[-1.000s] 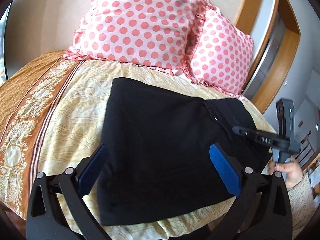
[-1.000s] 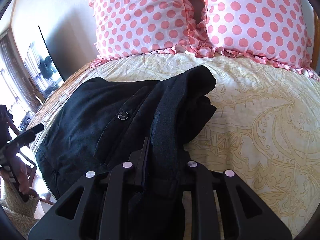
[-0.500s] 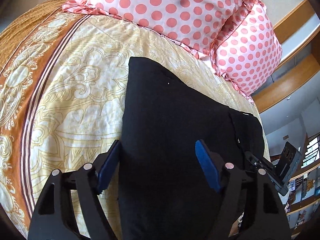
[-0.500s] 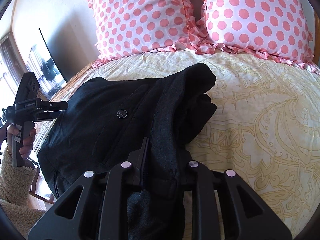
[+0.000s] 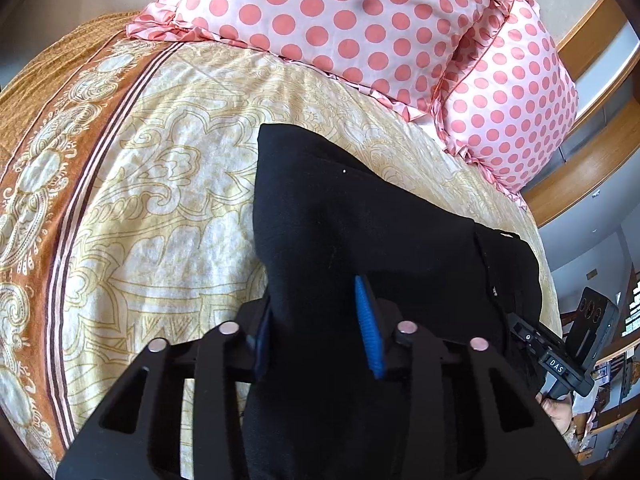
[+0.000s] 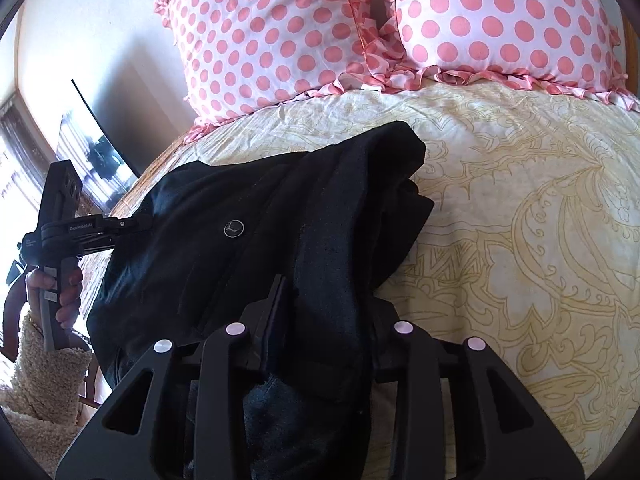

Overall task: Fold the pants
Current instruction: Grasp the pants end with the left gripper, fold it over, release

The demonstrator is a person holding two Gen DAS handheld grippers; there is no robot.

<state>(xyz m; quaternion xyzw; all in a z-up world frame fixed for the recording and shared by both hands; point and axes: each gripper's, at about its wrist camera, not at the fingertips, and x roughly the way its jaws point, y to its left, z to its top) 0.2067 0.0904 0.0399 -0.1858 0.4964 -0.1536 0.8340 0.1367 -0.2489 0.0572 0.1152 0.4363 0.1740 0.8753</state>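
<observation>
Black pants (image 5: 360, 216) lie folded on the bed, near its front edge. My left gripper (image 5: 316, 320) is shut on the pants' near left edge, with cloth bunched between the blue pads (image 5: 366, 320). My right gripper (image 6: 324, 312) is shut on the pants (image 6: 248, 216) at the waistband end, where a round button (image 6: 234, 228) shows. Each gripper shows in the other view: the right one (image 5: 560, 360) at the pants' right end, the left one (image 6: 92, 228) at the left end.
The bed has a yellow patterned cover (image 5: 168, 184) with an orange border (image 5: 52, 128). Two pink polka-dot pillows (image 5: 340, 12) (image 6: 500, 20) lean at the head. A wooden frame (image 5: 592, 160) stands right of the bed. A dark screen (image 6: 96, 152) is at the left wall.
My left gripper moved in over the pants' near left edge and closed on the cloth. My right gripper stayed shut on the waistband end.
</observation>
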